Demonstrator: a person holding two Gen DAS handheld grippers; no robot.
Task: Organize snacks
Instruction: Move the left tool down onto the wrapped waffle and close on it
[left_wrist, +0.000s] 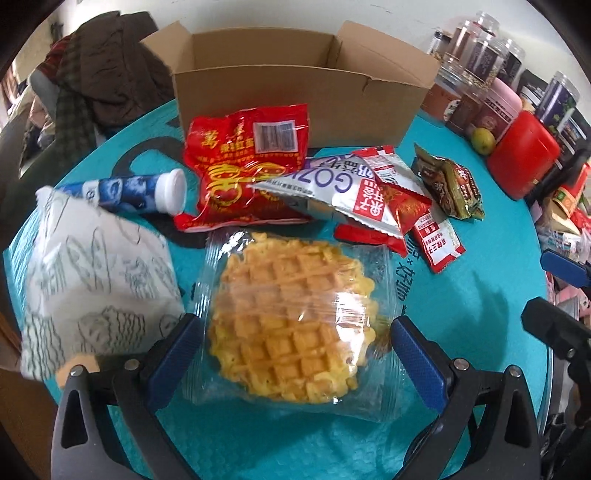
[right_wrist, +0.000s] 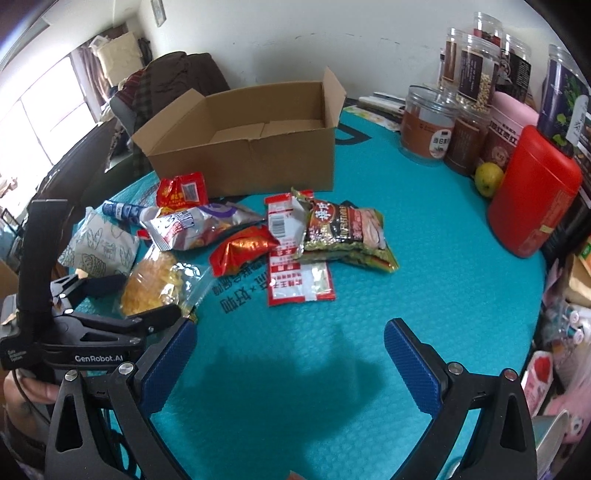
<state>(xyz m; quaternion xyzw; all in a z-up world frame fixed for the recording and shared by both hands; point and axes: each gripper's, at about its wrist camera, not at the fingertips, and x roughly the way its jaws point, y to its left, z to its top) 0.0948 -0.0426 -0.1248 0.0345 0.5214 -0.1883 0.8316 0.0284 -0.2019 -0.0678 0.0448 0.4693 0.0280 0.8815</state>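
The left gripper (left_wrist: 295, 347) stands wide open, its blue pads on either side of a waffle in a clear wrapper (left_wrist: 291, 325); the left pad (left_wrist: 181, 354) meets the wrapper's edge and the right pad (left_wrist: 417, 358) lies at its other edge, but the jaws are not pressed together on it. The waffle lies flat on the teal table cover (left_wrist: 480, 295). The right gripper (right_wrist: 290, 354) is also wide open and empty, hanging over bare teal cover with nothing between its pads. In the right wrist view the left gripper's black frame reads "GenRobot.AI".

Just left of the waffle is a white packet with leaf drawings (left_wrist: 92, 280), and behind that a blue tube with a white cap (left_wrist: 129, 194). Beyond the waffle lies a heap of snacks: a red bag with a barcode (left_wrist: 243, 166), a silver packet printed "GOZ" seen upside down (left_wrist: 332, 195), red sachets (left_wrist: 436, 240) and a dark green packet (left_wrist: 450, 184). Chinese writing is printed on the cover near the sachets.

Further back stands an open cardboard box (left_wrist: 295, 92), empty inside. To the far right are a red canister (right_wrist: 535, 192), a yellow-green fruit (right_wrist: 487, 179) and clear jars (right_wrist: 428, 125) with labels too small to read.
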